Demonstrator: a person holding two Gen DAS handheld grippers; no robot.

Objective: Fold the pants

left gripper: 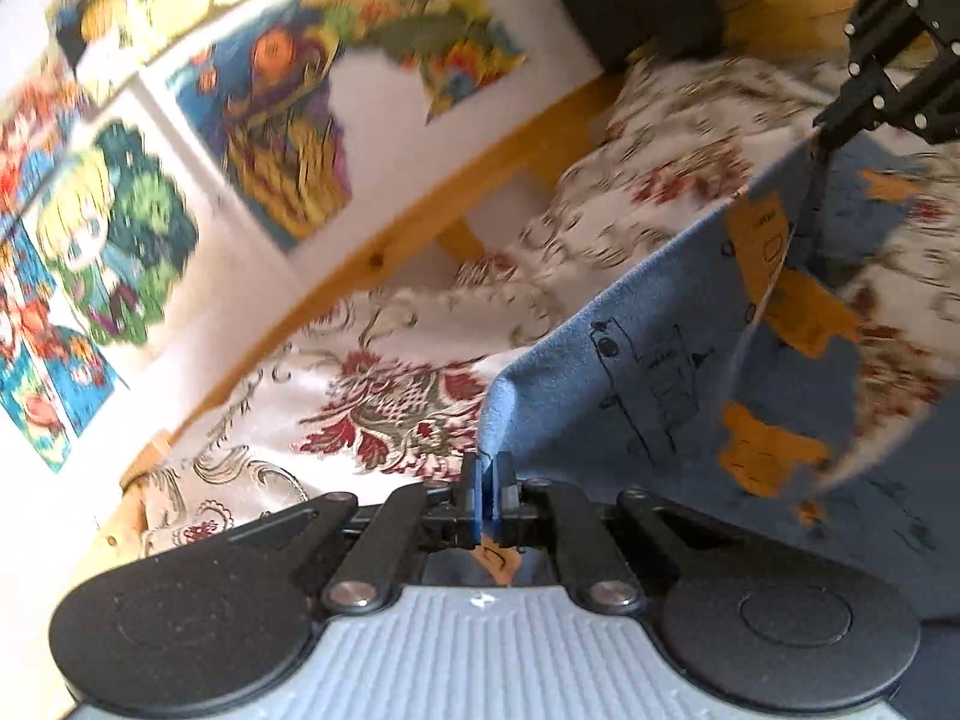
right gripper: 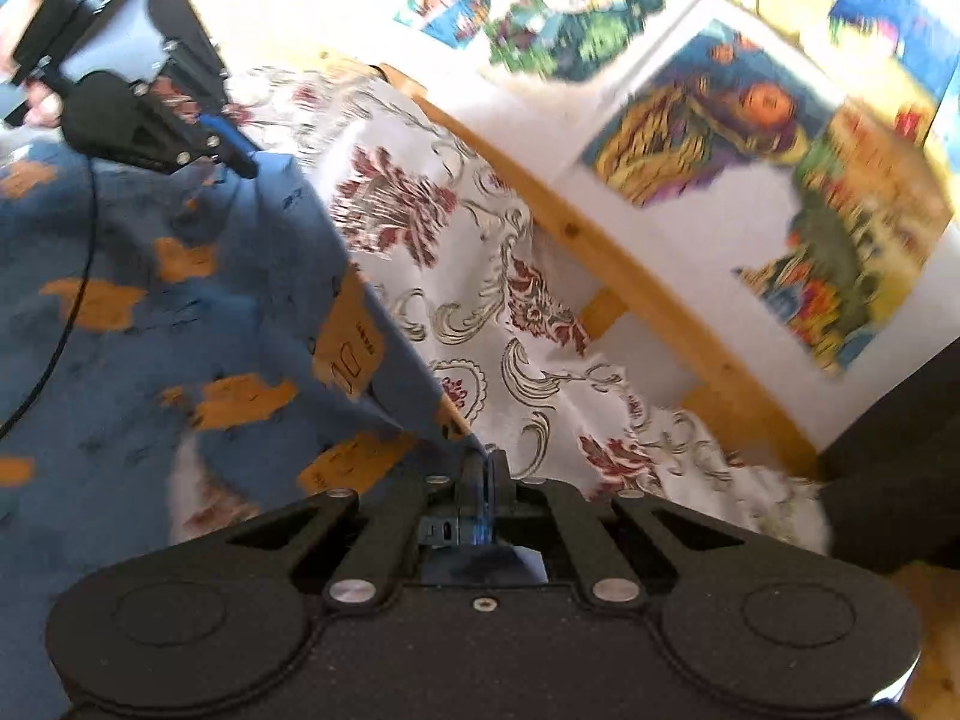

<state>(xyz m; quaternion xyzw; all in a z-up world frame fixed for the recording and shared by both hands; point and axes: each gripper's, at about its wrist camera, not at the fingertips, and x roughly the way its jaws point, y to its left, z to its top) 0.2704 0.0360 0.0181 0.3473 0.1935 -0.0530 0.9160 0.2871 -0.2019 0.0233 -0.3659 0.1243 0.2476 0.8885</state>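
The left gripper point(left gripper: 487, 483) has its two fingers pressed together on an edge of the pants point(left gripper: 630, 360), a blue garment printed with orange patches and small black line drawings; a strip of blue cloth shows pinched between the pads. From this grip the fabric rises ahead and to the right in a taut line to the right gripper point(left gripper: 825, 132), which also holds the same edge high up. In the right wrist view the right gripper point(right gripper: 485, 483) is likewise closed tight on a corner of the pants point(right gripper: 180, 312), and the cloth spreads away to its left and forward, up to the left gripper point(right gripper: 243, 159), clamped on the far corner. A hand point(right gripper: 42, 102) shows behind that gripper's handle. Below and ahead of both grippers lies a white bedspread point(left gripper: 390, 372) with dark red floral motifs, bounded by a wooden bed rail point(right gripper: 630, 276). Beyond the rail, colourful posters point(left gripper: 276, 120) hang on a white wall.
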